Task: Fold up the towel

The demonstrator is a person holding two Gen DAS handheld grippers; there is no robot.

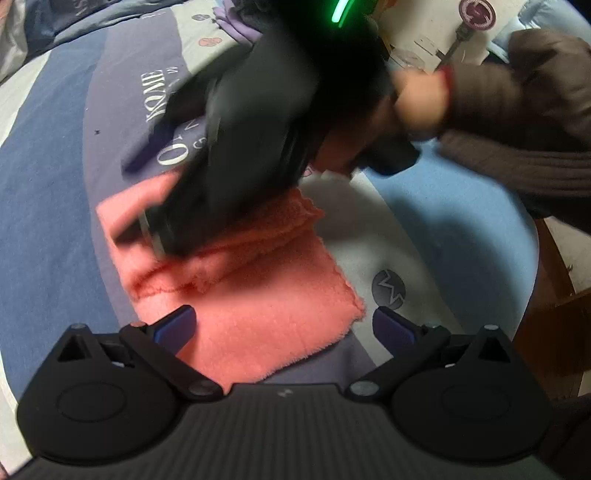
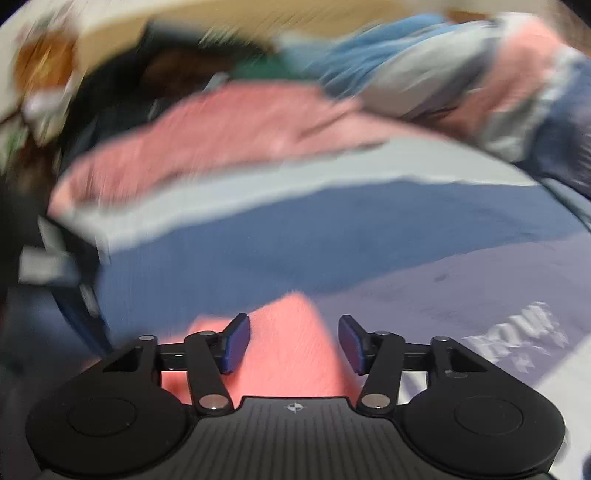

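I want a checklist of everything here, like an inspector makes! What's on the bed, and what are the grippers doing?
Surface: a bedspread in blue, grey and purple bands with white lettering.
Job's things: pink towel, lying on the bedspread, already folded over with a layered edge across it.
Clutter: purple cloth at the far end of the bed; more bedding, blurred, in the right wrist view.
Grippers: left gripper open, empty, fingers either side of the towel's near part; right gripper open, empty, above the towel, blurred in the left view.
Cables: nothing seen.
Surroundings: a hand with a brown sleeve; wooden furniture beside the bed.
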